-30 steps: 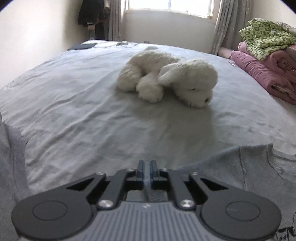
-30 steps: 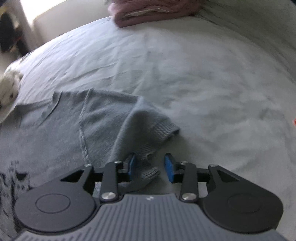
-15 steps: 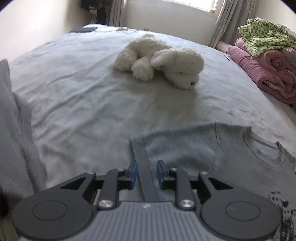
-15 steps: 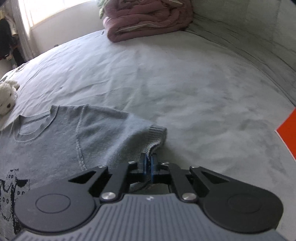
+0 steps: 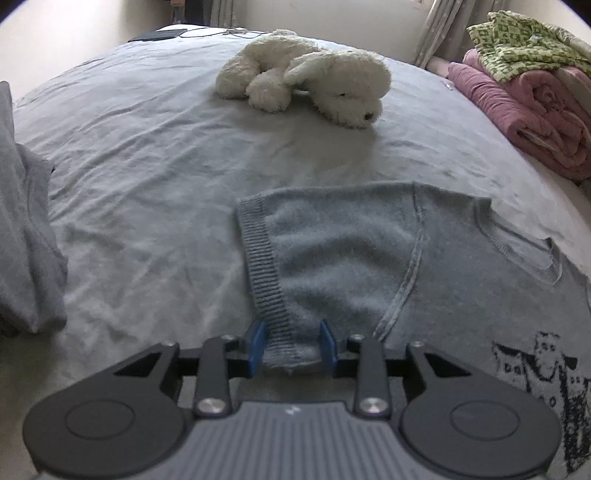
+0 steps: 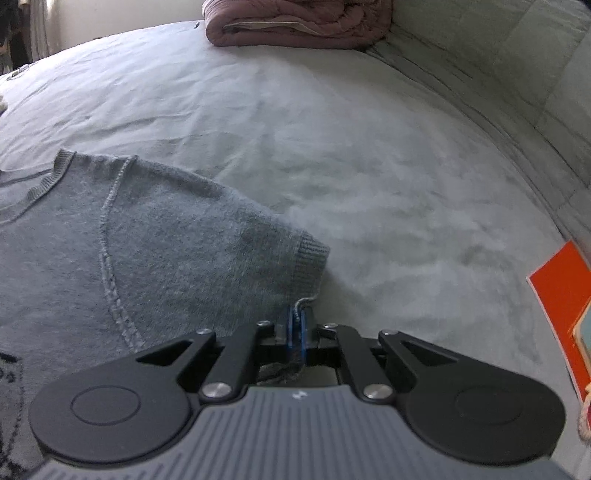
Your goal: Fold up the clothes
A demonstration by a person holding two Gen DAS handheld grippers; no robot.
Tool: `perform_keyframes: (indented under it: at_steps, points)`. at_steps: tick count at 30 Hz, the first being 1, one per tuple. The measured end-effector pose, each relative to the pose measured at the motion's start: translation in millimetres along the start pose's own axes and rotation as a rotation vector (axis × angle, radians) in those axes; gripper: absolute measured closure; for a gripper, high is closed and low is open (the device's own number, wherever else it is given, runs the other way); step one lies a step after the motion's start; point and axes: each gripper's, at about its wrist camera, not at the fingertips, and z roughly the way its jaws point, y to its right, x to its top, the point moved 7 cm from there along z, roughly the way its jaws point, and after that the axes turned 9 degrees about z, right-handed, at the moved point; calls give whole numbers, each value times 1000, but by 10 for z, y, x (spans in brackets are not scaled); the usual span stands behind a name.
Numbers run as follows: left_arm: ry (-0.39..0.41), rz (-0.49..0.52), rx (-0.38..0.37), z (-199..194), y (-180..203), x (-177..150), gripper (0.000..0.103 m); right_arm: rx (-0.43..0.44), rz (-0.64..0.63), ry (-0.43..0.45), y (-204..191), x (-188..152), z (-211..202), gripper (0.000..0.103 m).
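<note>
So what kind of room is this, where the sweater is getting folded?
Most likely a bedroom. The sweater lies on a big bed with a grey sheet, a white stuffed dog rests farther back, and folded pink blankets are stacked at one side by a curtain.

Grey knitted short-sleeved sweaters with a black printed motif (image 5: 369,258): one, lying flat on the bed.
Ribbed sleeve cuffs on that sweater: two, one (image 5: 264,266) in the left wrist view, one (image 6: 310,258) in the right wrist view.
Black two-finger tools with blue pads: two, the left tool (image 5: 291,345) and the right tool (image 6: 296,325).
White fluffy plush dogs (image 5: 306,75): one.
Rolled pink quilted blankets (image 5: 524,110): one.
Green-and-white patterned cloths (image 5: 524,40): one, on top of the blanket.
Other grey cloth pieces (image 5: 26,240): one, at the left edge.
Orange flat cards or boxes (image 6: 561,295): one, partly cut off.
Beds with a pale grey wrinkled sheet (image 5: 147,147): one.
</note>
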Motion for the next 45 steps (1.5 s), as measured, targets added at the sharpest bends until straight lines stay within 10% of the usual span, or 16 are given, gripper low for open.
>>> perform_keyframes:
  at_steps: [32, 45]
  points:
    - [-49, 18, -147, -231, 214, -303, 66, 198, -41, -75, -437, -538, -538, 88]
    - [-57, 108, -148, -354, 228, -643, 66, 261, 5, -42, -404, -1323, -1129, 82]
